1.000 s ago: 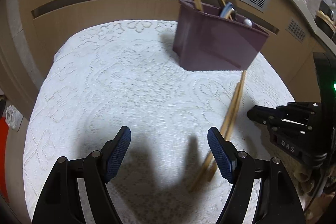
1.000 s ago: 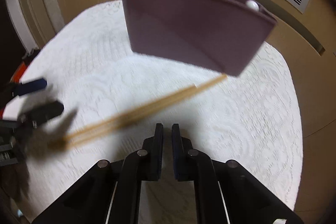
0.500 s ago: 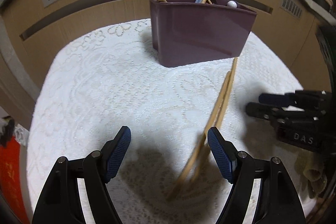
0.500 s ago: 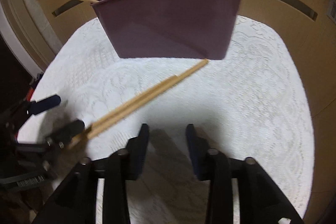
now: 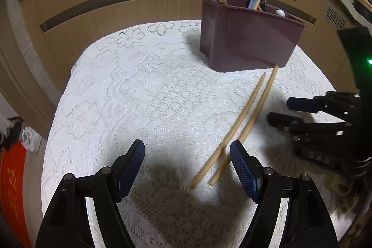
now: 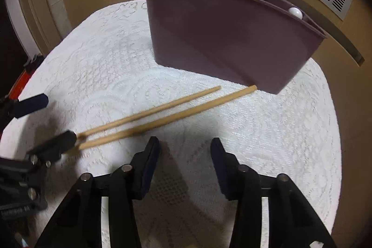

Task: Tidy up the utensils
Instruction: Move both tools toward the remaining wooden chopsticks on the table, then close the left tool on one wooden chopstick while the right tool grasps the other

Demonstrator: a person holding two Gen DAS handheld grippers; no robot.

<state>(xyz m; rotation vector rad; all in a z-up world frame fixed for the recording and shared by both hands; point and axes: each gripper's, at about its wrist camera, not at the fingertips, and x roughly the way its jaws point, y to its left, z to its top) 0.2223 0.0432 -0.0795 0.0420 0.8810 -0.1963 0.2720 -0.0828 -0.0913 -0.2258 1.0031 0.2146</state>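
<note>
Chopsticks [image 5: 241,122] lie on the cloth between my grippers; left gripper [image 5: 187,163] gapes wide, right gripper [image 6: 184,155] part-open, both empty.

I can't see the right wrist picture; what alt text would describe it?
Two wooden chopsticks lie loose on a white lace tablecloth, just in front of a maroon utensil holder. The open, empty right tongs frame the bottom edge, and the left tongs reach in beside the chopsticks' near ends.
</note>
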